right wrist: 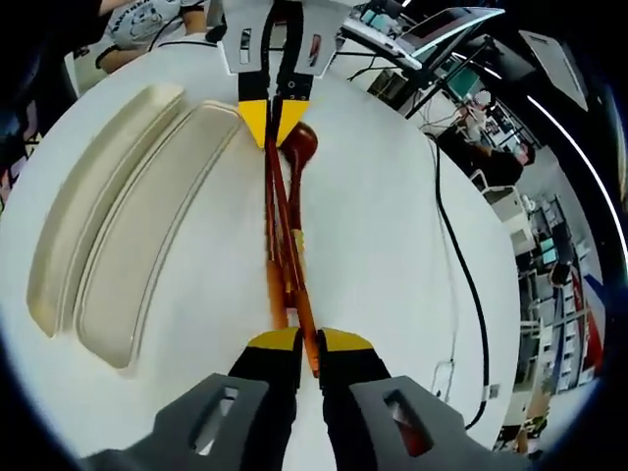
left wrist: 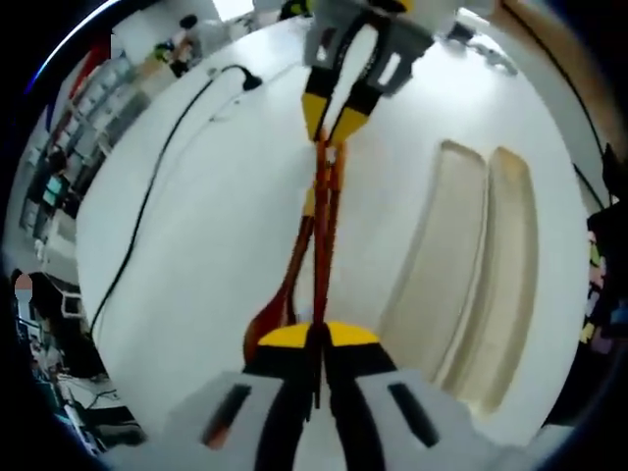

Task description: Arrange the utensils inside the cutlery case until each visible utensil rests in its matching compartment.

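Observation:
A pair of red-brown chopsticks (left wrist: 322,231) (right wrist: 280,235) and a brown wooden spoon (left wrist: 270,319) (right wrist: 298,145) lie together as one bundle over the white table. My left gripper (left wrist: 316,339) (right wrist: 275,110) is shut on the chopstick ends, beside the spoon's bowl. At the opposite end, my right gripper (right wrist: 306,343) (left wrist: 330,116) is shut on the chopsticks too, near the spoon's handle. The cream cutlery case (left wrist: 471,265) (right wrist: 128,216), with two long compartments and nothing in them, lies beside the bundle and apart from it. I cannot tell whether the bundle touches the table.
A black cable (left wrist: 147,206) (right wrist: 461,255) runs across the table on the side away from the case. The round white table (left wrist: 206,255) ends near shelves and desks (right wrist: 549,294). A person's torso (right wrist: 147,25) is at the far edge.

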`<action>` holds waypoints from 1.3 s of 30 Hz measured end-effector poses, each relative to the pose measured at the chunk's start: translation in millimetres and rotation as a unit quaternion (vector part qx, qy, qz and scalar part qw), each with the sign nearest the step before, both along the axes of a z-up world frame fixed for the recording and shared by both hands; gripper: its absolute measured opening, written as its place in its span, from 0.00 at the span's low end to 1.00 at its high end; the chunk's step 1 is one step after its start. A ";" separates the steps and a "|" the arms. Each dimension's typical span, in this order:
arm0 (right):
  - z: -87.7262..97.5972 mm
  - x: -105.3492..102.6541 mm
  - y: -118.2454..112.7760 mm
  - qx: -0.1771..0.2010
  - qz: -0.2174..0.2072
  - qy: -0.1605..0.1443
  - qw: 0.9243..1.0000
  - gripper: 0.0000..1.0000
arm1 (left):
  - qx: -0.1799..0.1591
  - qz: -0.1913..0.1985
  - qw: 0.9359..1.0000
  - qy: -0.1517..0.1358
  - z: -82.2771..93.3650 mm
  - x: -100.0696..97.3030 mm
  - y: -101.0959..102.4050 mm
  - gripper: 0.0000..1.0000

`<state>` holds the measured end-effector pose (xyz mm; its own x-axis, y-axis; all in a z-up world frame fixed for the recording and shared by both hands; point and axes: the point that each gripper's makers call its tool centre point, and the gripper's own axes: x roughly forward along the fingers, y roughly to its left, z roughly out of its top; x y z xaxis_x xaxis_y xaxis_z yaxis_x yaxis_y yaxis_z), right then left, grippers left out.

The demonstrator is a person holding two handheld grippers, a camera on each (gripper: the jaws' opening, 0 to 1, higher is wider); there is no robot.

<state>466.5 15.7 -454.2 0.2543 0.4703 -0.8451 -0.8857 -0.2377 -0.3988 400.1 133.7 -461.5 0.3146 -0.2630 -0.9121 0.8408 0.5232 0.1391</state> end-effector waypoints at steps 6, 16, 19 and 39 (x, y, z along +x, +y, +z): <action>4.8 -0.5 -3.3 0.002 0.003 -0.010 1.000 0.05 | -0.006 -0.005 1.000 0.000 -0.5 -0.5 -3.2 0.04; 21.5 -6.1 -7.1 0.009 0.012 -0.027 1.000 0.05 | 0.008 -0.022 1.000 -0.017 2.2 1.0 -3.4 0.04; 25.5 -9.6 -5.9 0.009 0.016 -0.026 1.000 0.05 | 0.008 -0.021 1.000 -0.013 2.9 -1.5 -3.1 0.04; 71.2 -42.3 -13.2 0.016 0.025 -0.047 0.998 0.05 | 0.003 -0.051 0.998 -0.036 36.4 -17.1 -7.3 0.04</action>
<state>424.2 2.5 -383.0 0.3081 0.5109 -0.8025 -0.8310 -0.2660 -0.4885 383.1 126.4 -425.1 0.3507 -0.2910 -0.8901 0.8771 0.4350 0.2033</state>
